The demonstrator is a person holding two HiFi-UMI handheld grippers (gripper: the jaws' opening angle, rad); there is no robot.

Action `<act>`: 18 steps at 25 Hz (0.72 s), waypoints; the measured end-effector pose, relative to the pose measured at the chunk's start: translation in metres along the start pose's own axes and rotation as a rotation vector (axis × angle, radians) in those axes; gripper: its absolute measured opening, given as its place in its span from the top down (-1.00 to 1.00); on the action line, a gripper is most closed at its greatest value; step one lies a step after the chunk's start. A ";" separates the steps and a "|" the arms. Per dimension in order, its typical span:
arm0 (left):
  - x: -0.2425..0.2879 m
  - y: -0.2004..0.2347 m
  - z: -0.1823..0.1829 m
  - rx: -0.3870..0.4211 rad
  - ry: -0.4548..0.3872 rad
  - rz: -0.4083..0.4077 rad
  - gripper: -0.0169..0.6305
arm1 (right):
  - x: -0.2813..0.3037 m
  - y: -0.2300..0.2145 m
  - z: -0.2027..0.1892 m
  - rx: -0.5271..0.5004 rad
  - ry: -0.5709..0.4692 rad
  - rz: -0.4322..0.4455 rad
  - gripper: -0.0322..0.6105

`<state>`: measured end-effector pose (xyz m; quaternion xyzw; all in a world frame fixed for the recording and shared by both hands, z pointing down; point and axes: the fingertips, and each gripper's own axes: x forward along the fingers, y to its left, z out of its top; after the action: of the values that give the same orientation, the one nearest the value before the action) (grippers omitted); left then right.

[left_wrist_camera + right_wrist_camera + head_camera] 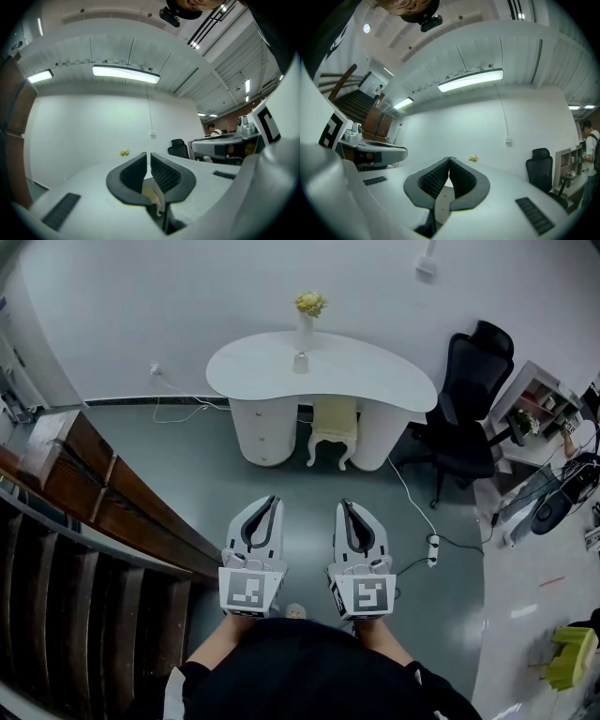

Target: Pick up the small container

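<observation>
Both claws are empty and none of the pickup is done yet. The left claw [271, 502] has its jaws pressed together with nothing gripped, and the right claw [344, 505] is closed tip to tip in the same way, each held out in front of the person over the bare grey floor [309, 486]. What I take for the small container [301, 362] stands well apart from them on the white curved worktop [384, 381], just in front of a vase [305, 332] of yellow flowers. The whole approach, the opening of a claw and the grasp are all left to do
</observation>
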<state>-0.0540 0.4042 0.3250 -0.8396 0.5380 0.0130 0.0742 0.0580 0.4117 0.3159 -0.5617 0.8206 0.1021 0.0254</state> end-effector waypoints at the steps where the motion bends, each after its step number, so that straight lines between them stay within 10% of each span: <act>1: 0.003 0.000 -0.001 -0.003 0.006 -0.002 0.88 | 0.002 -0.002 0.000 0.001 -0.001 0.000 0.83; 18: 0.059 0.011 -0.025 -0.012 0.042 -0.012 0.26 | 0.035 -0.027 -0.024 0.001 0.016 -0.012 0.83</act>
<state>-0.0412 0.3431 0.3428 -0.8434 0.5341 -0.0019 0.0577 0.0720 0.3659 0.3302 -0.5672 0.8176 0.0971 0.0198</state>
